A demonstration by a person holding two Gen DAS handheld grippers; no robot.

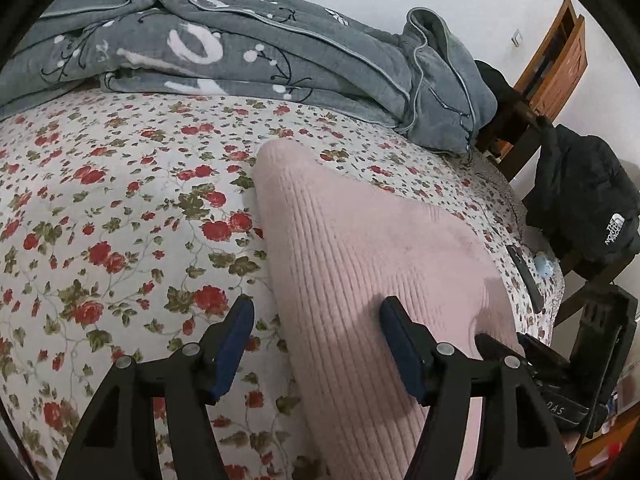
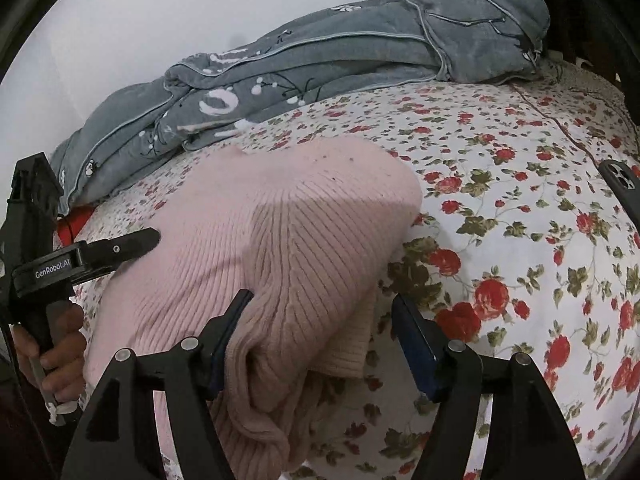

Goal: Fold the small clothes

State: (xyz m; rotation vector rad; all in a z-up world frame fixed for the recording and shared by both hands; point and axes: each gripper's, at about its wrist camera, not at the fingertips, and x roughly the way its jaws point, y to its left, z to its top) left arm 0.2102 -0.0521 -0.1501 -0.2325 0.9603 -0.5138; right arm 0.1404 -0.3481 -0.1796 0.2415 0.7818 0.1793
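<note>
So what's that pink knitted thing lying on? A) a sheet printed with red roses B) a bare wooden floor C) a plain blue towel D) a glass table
A: the pink ribbed sweater lies folded on the white sheet with red roses, in front of a grey blanket.

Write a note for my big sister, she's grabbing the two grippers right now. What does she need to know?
Left gripper: open, holding nothing, over the left edge of the pink sweater.
Right gripper: open, with the sweater's bunched near corner between its fingers but not pinched.
The sweater lies on the flowery bedsheet, already folded over itself into a thick bundle.
The grey blanket sits heaped behind it, and a phone lies on the sheet at the right.
Left to do: probably tidy the loose near corner and smooth the fold.
</note>
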